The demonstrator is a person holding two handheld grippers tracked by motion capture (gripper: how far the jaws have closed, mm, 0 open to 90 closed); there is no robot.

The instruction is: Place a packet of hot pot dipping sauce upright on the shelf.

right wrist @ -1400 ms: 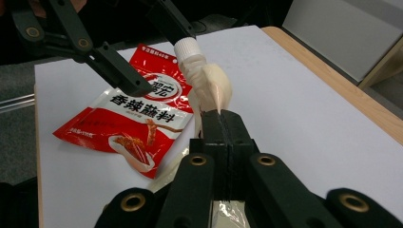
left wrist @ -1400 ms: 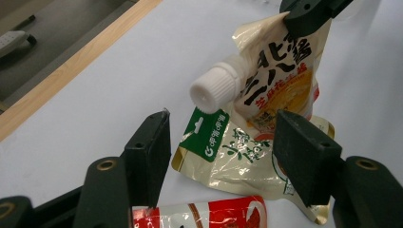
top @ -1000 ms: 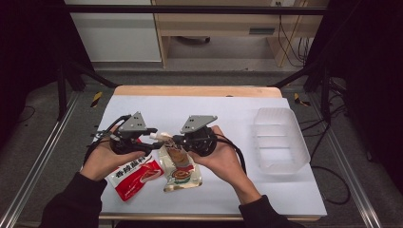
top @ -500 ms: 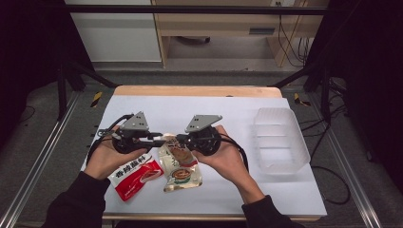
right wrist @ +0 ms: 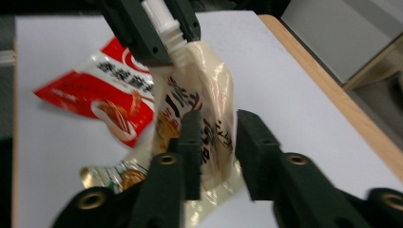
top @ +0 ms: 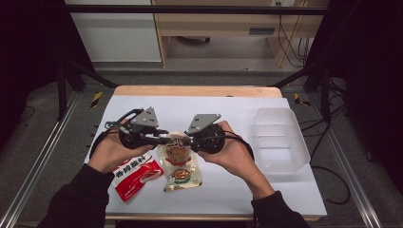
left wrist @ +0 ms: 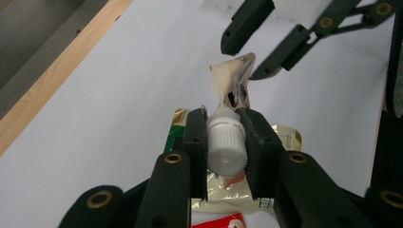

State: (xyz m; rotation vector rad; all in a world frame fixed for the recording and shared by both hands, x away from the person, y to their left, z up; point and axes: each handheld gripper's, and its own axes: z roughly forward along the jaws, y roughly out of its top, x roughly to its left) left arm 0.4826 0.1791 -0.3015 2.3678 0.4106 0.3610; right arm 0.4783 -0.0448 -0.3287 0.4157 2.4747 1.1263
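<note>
We've got bare worktop (top: 209, 107) open ahead of both hands; the clear tub (top: 279, 137) blocks the right side, the red sachet (top: 135, 175) lies near left.

Both grippers meet over a spouted pouch (top: 178, 159) beside a red packet (top: 135, 175).

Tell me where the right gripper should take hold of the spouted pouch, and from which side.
Grip the pouch body just below the spout, coming from the side opposite the left gripper, which already clamps the white cap. The body there is flattened film, thin enough for the right gripper, whose open jaws straddle it.
</note>
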